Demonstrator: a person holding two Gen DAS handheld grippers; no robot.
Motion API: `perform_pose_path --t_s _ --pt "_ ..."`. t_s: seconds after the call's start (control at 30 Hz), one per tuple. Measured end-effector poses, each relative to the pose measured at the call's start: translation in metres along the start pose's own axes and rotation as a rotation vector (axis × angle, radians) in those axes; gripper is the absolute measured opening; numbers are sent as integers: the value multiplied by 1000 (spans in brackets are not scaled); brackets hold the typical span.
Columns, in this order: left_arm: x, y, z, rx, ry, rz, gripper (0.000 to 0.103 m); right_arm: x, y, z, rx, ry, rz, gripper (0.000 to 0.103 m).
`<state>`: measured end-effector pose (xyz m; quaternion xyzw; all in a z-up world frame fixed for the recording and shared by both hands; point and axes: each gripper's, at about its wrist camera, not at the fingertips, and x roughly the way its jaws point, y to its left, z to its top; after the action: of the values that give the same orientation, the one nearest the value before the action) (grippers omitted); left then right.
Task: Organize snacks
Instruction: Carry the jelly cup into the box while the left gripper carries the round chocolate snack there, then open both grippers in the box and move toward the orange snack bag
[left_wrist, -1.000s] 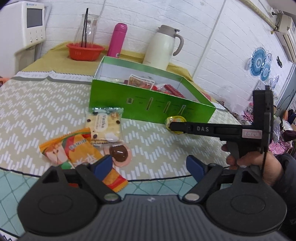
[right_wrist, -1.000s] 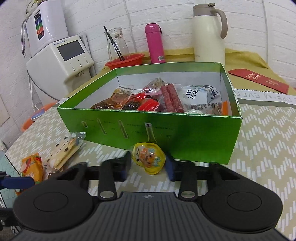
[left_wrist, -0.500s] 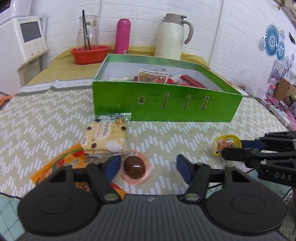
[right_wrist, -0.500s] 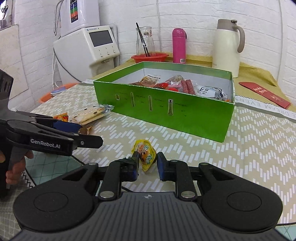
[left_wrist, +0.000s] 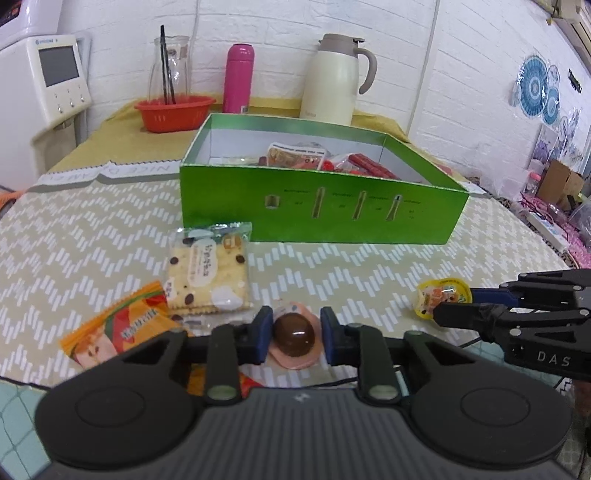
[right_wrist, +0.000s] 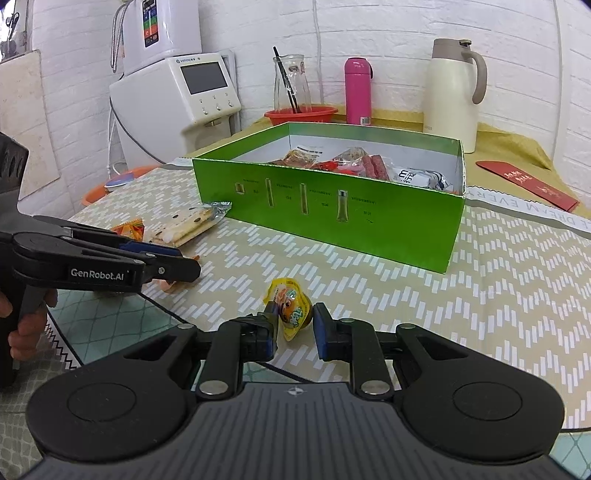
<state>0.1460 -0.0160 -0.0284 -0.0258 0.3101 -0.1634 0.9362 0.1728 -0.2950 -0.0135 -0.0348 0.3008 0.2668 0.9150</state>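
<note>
While my left tool (left_wrist: 294, 334) is clamping the brown chocolate cup (left_wrist: 294, 335) on the tabletop (left_wrist: 92, 240), my right tool (right_wrist: 294, 325) is gripping the yellow jelly cup (right_wrist: 291, 306) before the green box (right_wrist: 369, 218).

box (left_wrist: 325, 218) green | tablecloth (left_wrist: 92, 251) beige-white zigzag | flask (left_wrist: 239, 79) pink

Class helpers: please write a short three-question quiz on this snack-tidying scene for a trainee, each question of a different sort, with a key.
1. True or false: the box is empty.
2. What sits between the pads of the left hand-held gripper? A) brown cup B) cracker pack C) yellow cup
3. What colour is the bottle behind the box?
Key: 1 false, it holds snacks; 2 A; 3 pink.
</note>
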Motion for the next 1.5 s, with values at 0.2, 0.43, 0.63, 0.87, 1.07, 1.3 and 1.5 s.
perform_pose_path --t_s 0.2,0.43,0.63,0.87,1.07,1.3,1.5 --pt "-22 -3 5 -48 -50 -65 22 -16 8 9 -41 -56 5 35" --pt "-46 -10 38 -70 -134 -149 22 -33 10 28 -51 -147 -5 35" --pt "-39 -12 78 -88 -196 -174 22 -35 -4 49 -11 -224 -52 35" --pt "-3 -16 111 -81 -189 -136 22 -12 -23 65 -7 -275 -210 35" --pt "35 -14 125 -98 -133 -112 22 13 -47 72 40 -250 -243 35" --pt "62 -16 129 -75 -102 -82 50 37 -62 75 55 -238 -239 56" --pt "60 -6 124 -115 -182 6 78 38 -57 69 -3 -250 -249 103"
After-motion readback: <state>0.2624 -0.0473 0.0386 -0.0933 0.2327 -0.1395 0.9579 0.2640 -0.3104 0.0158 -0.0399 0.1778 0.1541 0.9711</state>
